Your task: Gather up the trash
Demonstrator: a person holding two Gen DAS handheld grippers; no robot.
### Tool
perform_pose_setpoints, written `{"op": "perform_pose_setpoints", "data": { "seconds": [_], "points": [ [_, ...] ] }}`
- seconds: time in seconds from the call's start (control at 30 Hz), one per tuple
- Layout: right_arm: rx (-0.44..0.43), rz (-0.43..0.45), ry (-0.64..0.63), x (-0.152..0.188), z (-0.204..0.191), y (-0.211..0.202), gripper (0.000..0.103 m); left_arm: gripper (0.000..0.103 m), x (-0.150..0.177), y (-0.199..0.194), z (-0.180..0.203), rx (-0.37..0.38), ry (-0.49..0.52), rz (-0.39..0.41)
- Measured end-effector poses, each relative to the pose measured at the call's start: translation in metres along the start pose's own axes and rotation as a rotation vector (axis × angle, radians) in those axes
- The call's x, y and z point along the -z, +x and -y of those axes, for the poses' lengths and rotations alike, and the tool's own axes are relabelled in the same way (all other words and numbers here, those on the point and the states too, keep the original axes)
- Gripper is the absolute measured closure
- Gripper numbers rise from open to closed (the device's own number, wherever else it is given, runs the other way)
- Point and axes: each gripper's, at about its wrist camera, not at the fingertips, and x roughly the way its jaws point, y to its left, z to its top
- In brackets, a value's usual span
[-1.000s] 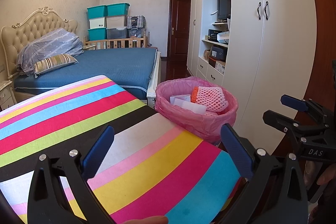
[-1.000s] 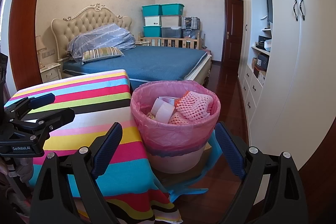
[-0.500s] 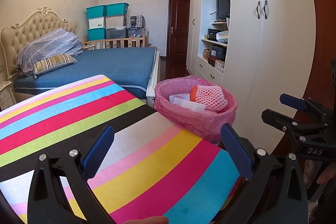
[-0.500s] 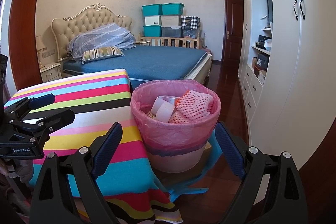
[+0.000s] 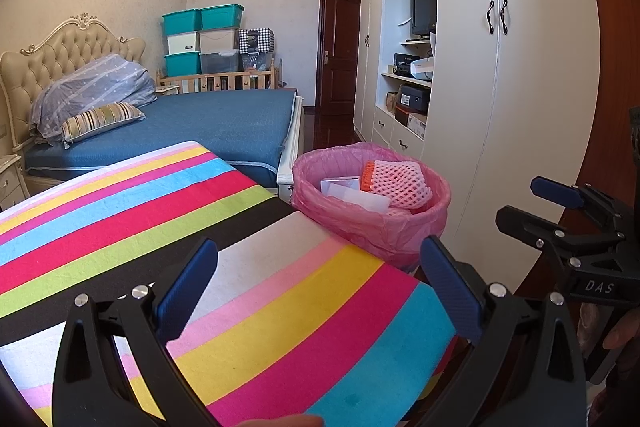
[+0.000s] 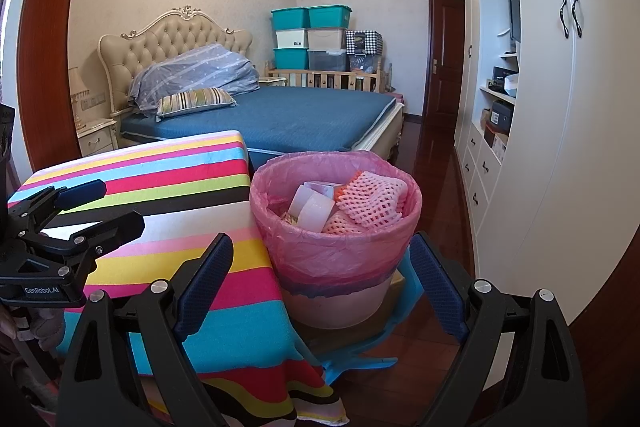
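The left gripper [image 5: 318, 289] hangs over the striped tablecloth [image 5: 168, 227] with its blue-padded fingers [image 5: 188, 287] spread wide and nothing between them. The right gripper [image 6: 322, 283] is likewise spread apart and empty, held off the table's edge and pointing at the trash bin [image 6: 340, 291], which shows between its fingers. The bin stands on the dark wooden floor [image 6: 436, 187] just beside the table, lined with a pink bag [image 6: 332, 251] folded over its rim. Inside lie a pink foam net sleeve [image 6: 372, 201] with an orange edge and some white paper pieces [image 6: 314, 205]. In the left wrist view the right gripper also shows at the right edge, near the white wardrobe [image 5: 520, 107]. Beyond the table stands a bed [image 6: 288, 119] with a blue cover, and teal storage boxes [image 6: 310, 17] are stacked against the far wall.
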Motion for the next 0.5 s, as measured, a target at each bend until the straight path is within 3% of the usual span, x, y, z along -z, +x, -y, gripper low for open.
{"op": "perform_pose_setpoints", "data": {
  "seconds": [0.33, 0.43, 0.5],
  "points": [
    [-0.012, -0.018, 0.004, 0.001, -0.006, 0.006, 0.019, 0.005, -0.005, -0.009, -0.02, 0.007, -0.017, -0.011],
    [-0.054, -0.05, -0.015, -0.004, -0.035, 0.015, 0.019, 0.005, -0.008, -0.027, -0.051, -0.029, -0.032, -0.02],
    [-0.113, -0.069, -0.057, -0.009, -0.063, 0.022, 0.019, 0.005, -0.008, -0.048, -0.093, -0.1, -0.059, -0.043]
  ]
}}
